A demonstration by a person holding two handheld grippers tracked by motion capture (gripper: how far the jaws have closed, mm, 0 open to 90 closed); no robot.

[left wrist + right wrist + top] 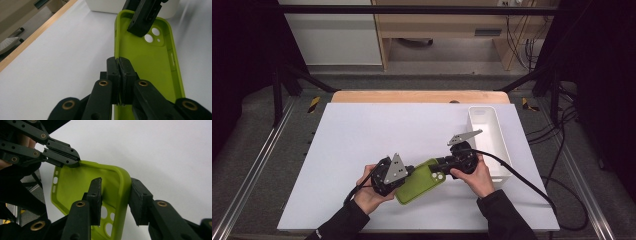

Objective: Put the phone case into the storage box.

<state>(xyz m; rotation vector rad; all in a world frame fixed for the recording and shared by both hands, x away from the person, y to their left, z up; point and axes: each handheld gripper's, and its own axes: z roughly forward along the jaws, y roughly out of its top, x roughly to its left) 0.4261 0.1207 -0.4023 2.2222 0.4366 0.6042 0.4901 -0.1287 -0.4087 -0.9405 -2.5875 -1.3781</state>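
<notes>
Lying on the white table sheet [362, 130], near the front edge: green phone case [419, 181], hollow side up, lifted at the camera-hole end. Left gripper [119, 75] pinching the case's long side wall, jaws pressed together. Right gripper [115, 200] straddling the case's corner rim, one pad touching, the other just clear. Standing beyond, at the right: white bin [499, 145], partly covered by the right hand. Showing farther back: wooden table edge [419, 96], grey floor, pale cabinets cut off by the frame.
</notes>
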